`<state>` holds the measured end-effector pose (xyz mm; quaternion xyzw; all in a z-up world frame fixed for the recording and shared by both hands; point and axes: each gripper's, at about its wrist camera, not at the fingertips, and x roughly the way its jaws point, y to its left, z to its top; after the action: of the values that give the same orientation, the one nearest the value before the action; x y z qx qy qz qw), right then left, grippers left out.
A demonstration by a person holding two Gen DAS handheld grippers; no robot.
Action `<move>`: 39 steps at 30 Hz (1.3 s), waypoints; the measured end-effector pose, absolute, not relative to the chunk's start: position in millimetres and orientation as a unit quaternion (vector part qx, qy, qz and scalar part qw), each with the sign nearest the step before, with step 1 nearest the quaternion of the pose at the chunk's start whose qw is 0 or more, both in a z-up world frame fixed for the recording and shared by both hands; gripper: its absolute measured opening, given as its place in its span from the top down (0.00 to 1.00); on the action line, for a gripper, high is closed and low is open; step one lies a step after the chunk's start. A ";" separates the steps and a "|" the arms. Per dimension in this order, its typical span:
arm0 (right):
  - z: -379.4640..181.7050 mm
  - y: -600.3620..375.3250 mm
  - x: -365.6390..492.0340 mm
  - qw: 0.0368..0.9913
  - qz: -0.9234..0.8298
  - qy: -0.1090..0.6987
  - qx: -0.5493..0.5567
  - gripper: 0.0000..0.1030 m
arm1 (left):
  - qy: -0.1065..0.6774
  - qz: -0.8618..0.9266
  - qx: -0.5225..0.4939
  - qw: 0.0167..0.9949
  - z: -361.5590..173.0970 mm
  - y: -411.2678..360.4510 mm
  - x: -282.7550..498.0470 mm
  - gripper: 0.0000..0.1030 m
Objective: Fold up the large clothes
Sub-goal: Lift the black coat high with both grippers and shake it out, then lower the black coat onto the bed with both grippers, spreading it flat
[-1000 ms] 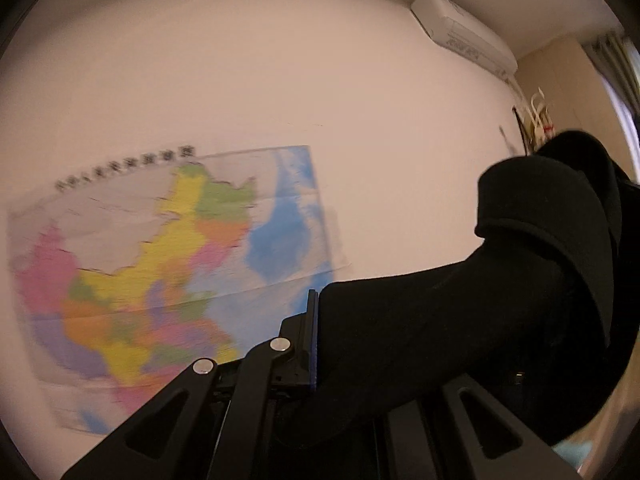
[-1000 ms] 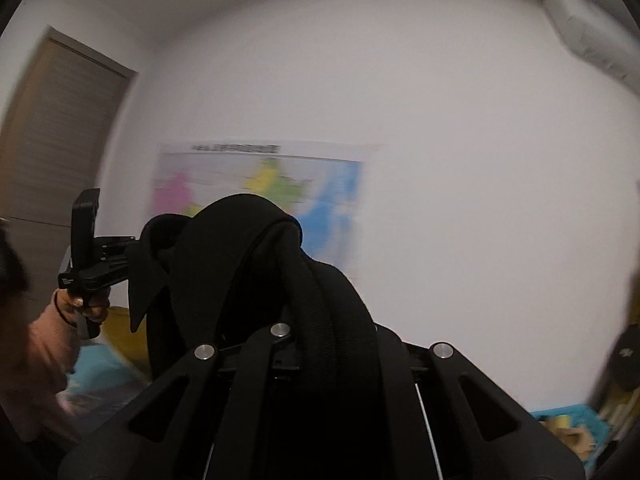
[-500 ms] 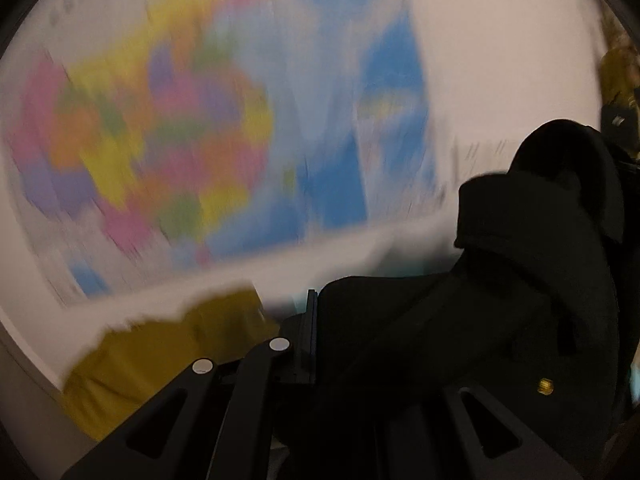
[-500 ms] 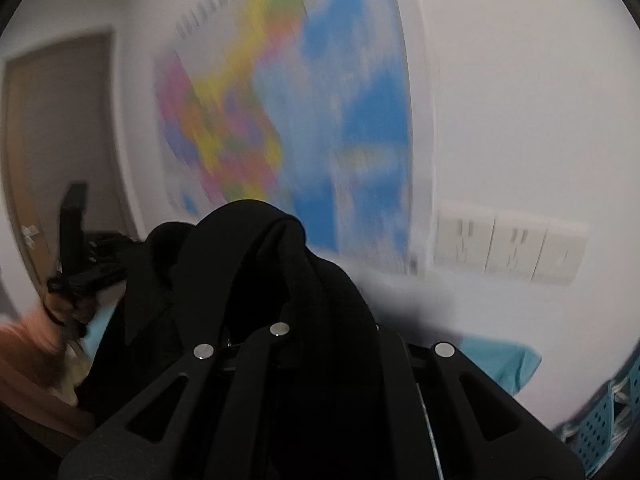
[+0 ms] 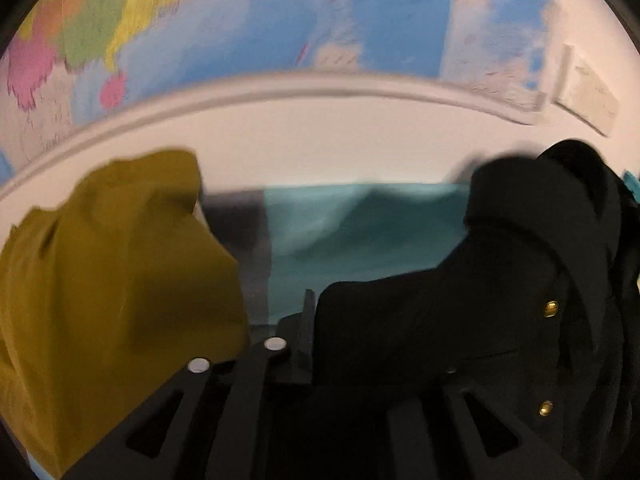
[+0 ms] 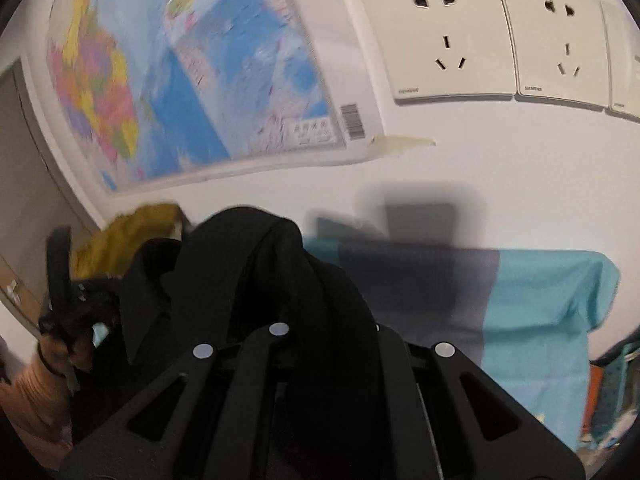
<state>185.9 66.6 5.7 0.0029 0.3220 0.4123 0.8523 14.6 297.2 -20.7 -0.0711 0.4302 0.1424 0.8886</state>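
black coat (image 6: 276, 280) bunched in both opening claws, left claw (image 5: 316, 332), right claw (image 6: 320, 344), "siemens" sockets (image 6: 440, 36) above right claw, map (image 6: 200, 80) barcode beside

We see a white wall (image 6: 460, 168) bearing a coloured map (image 5: 248, 20) and two white sockets (image 6: 444, 36); below it lies a teal sheet (image 6: 544, 304).

I see soft indoor light, both views motion-blurred and fisheye-bent at dark rims; the map (image 5: 248, 20) smears, sockets (image 6: 452, 36) stay sharp, a grey shadow falls on the wall (image 6: 420, 216).
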 end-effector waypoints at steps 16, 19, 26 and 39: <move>-20.9 -12.3 92.6 0.830 0.389 0.390 -0.090 0.16 | 0.393 0.062 -0.007 0.917 1.2 282.6 -39.9 0.23; -38.0 -34.9 30.4 0.812 0.399 0.399 -0.149 0.14 | 0.397 0.038 0.010 0.917 -3.8 273.1 -51.4 0.23; -76.2 -70.4 -58.9 0.808 0.368 0.400 -0.227 0.24 | 0.414 0.011 0.007 0.910 -18.4 251.8 -44.2 0.23; -64.6 -192.5 19.7 0.867 0.256 0.411 0.114 0.91 | 0.402 -0.034 0.030 0.915 -12.2 177.1 -28.3 0.22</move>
<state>19.7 -192.5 -64.6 0.1141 0.4112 0.2558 0.8674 -28.3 177.1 -12.2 0.0302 0.4017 -0.0337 0.9147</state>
